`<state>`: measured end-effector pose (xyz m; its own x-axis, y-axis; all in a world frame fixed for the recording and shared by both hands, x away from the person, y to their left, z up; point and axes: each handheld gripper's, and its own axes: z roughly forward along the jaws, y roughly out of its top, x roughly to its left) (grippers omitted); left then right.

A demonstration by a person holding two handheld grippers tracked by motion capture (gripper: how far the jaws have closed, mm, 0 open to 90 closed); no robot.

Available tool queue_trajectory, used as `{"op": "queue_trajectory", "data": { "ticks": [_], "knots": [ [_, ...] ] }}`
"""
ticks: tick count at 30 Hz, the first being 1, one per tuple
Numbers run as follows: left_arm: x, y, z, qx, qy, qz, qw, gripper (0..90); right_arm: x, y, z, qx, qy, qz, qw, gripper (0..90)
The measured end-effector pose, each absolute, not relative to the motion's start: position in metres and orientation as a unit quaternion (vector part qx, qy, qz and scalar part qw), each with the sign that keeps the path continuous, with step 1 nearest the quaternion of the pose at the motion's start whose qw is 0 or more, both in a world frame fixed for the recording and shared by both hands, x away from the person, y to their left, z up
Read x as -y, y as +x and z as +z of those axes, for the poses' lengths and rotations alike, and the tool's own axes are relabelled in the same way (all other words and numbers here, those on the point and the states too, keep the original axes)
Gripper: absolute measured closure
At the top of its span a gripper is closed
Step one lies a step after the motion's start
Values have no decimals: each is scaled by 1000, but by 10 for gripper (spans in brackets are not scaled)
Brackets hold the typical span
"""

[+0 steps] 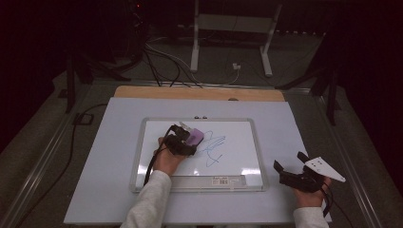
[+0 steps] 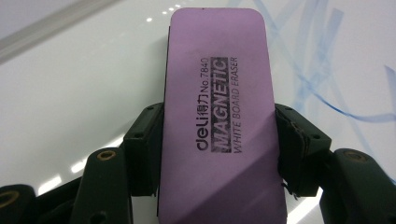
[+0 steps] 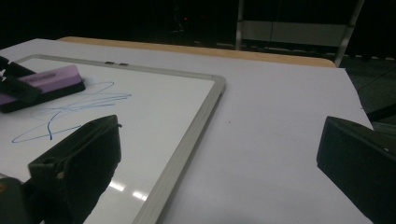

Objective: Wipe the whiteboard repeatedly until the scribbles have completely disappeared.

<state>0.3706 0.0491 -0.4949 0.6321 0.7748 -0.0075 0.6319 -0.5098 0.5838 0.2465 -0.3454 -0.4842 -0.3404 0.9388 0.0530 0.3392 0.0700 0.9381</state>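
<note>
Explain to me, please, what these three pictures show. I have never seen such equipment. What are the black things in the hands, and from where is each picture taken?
A person sits at a table and holds a hand tool with two black jaws in each hand. One picture looks down from above; the other two come from small cameras riding on each tool. On the table lies a whiteboard with blue scribbles. The left gripper is closed on a purple eraser, printed "Magnetic White Board Eraser", which rests at the left edge of the scribbles. The right gripper is open and holds nothing; it waits to the right of the board.
</note>
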Motion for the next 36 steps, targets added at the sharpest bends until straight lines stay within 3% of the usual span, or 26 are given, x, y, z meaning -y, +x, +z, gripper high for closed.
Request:
{"op": "queue_trajectory", "data": {
  "ticks": [10, 26, 36],
  "knots": [
    [-35, 326, -494, -353, 882, 107, 292, 419, 346, 246, -484, -662, 482, 482, 312, 1],
    [-44, 394, -496, -432, 846, 138, 281, 419, 346, 246, -484, -661, 483, 482, 311, 1],
    [4, 338, -493, -333, 892, 103, 287, 419, 345, 246, -484, -661, 482, 482, 312, 1]
  ]
}}
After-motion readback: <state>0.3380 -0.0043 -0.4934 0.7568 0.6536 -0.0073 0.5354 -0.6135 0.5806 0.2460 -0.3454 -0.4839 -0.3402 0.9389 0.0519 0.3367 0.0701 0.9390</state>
